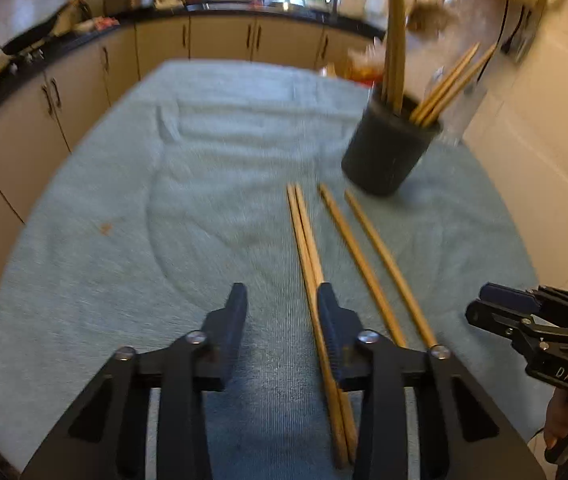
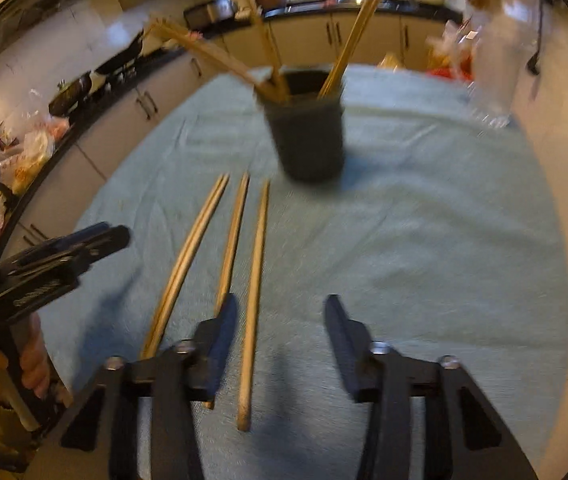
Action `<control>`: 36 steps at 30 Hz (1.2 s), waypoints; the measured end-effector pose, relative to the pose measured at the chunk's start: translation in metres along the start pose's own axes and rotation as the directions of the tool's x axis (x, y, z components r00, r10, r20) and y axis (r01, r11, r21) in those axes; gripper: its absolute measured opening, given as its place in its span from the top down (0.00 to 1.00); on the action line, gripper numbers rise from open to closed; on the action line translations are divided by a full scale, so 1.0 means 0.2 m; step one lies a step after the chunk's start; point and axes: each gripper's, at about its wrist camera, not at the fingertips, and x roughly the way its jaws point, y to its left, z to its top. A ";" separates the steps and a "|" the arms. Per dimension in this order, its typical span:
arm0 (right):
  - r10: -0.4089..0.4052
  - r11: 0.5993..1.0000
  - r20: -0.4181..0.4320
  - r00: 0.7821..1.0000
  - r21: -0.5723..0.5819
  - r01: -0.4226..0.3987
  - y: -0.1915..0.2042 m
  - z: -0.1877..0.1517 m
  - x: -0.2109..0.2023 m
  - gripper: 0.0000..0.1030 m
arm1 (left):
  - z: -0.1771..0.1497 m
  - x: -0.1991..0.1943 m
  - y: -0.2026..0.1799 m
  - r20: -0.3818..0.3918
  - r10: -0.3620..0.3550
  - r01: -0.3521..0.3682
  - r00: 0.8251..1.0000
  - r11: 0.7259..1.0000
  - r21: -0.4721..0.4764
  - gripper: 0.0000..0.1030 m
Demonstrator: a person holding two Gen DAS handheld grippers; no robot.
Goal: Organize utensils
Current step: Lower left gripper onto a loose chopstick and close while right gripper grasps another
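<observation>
Loose wooden chopsticks lie on a pale green towel (image 1: 144, 220) in front of a black cup (image 1: 390, 148) that holds several more. My left gripper (image 1: 282, 300) hangs low over the towel, open. A touching pair of chopsticks (image 1: 308, 248) runs between its fingers, along the inside of the right one. Two single chopsticks (image 1: 358, 260) lie right of it. My right gripper (image 2: 280, 308) is open too. One chopstick (image 2: 254, 280) lies between its fingers near the left one, and another (image 2: 232, 240) passes under that finger. The cup (image 2: 308, 140) stands ahead of it.
The right gripper (image 1: 478, 304) shows at the left view's right edge, and the left gripper (image 2: 114, 232), held by a hand (image 2: 32, 360), at the right view's left edge. A clear container (image 2: 492, 92) stands at the towel's far right. Kitchen cabinets (image 1: 220, 40) run behind.
</observation>
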 end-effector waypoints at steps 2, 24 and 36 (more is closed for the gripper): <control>-0.003 1.000 -0.008 1.000 -0.008 0.003 0.00 0.00 0.07 0.61 | -0.01 0.07 0.00 -0.027 -0.004 0.004 1.000 1.000 -0.009 0.70; -0.161 0.981 0.022 0.987 -0.107 0.162 0.13 0.07 0.28 0.84 | 0.12 0.24 -0.04 -0.057 0.057 -0.055 0.997 0.998 0.029 0.91; -0.163 0.986 -0.053 0.985 -0.030 0.162 -0.13 -0.12 0.07 0.90 | -0.01 0.08 0.15 -0.201 -0.042 0.043 0.979 0.999 0.000 0.93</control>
